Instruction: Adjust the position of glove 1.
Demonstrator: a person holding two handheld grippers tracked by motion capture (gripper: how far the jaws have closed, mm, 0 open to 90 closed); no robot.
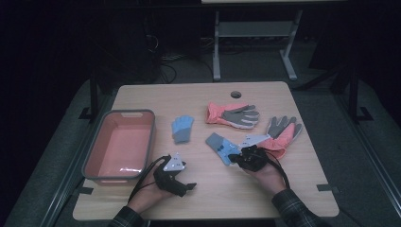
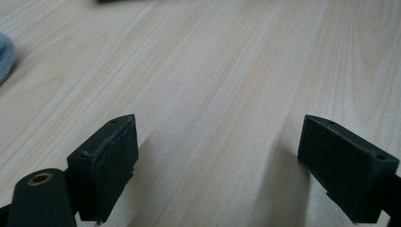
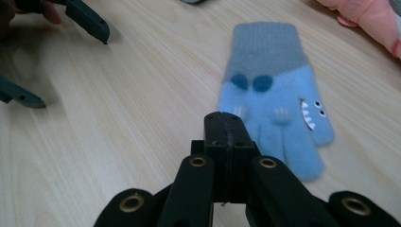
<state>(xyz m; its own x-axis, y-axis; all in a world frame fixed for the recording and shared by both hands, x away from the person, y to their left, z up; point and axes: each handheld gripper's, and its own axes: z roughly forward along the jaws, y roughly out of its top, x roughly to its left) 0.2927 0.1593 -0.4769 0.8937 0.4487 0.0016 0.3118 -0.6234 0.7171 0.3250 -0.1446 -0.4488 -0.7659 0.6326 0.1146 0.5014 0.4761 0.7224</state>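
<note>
No brand or writing can be read anywhere. The right gripper (image 3: 222, 124) has its jaws pressed together with nothing between them, just beside the small blue knitted glove with a grey cuff (image 3: 276, 101), which lies flat on the pale wooden table (image 1: 265, 189). The right gripper view shows a toothy monster face on that glove; in the high view it is too small to tell. The left gripper (image 2: 217, 165) hovers wide open and empty over bare wood. Around the table, the room is dark.

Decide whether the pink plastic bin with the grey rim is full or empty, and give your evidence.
Empty: the pink plastic bin with the grey rim shows a bare floor; all four gloves lie on the table.
</note>
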